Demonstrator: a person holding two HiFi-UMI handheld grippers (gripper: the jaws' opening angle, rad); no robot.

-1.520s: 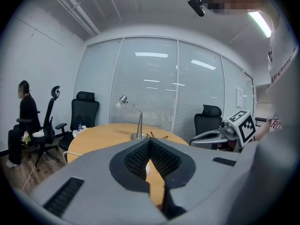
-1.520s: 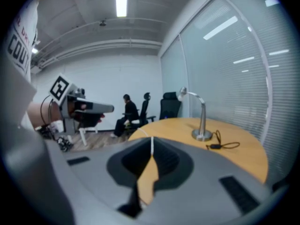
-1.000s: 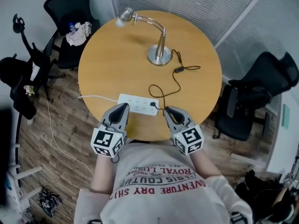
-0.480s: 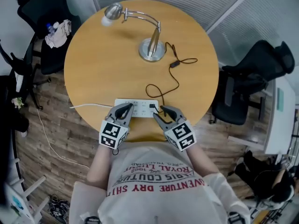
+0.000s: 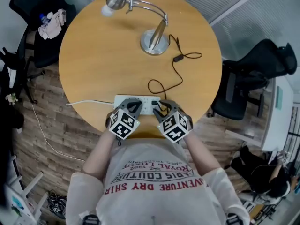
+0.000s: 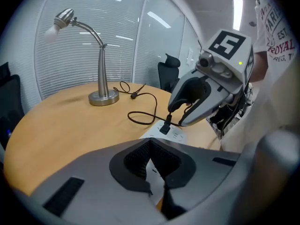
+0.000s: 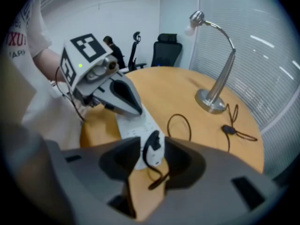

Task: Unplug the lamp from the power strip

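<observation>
While the person leans over the near edge of the round wooden table [image 5: 93,64], a thin white lead [image 5: 89,101] runs in from the left to the long white power strip [image 5: 145,105] lying flat there. Over the strip's left part sits the left gripper [image 5: 132,108], its jaws apart and clasping nothing, with the white top of the strip showing in the gap between them. Just to the right, the small black plug [image 7: 153,144] sits in the strip's right end, and the right gripper [image 5: 164,108] straddles it: its jaws are opening, the plug between them with a gap on either side. From the plug a thin black cord [image 5: 178,58] loops away across the table to the brushed silver gooseneck desk lamp [image 5: 154,41], which stands upright near the far edge. A black office chair [image 5: 253,88] stands off the table's right side.
</observation>
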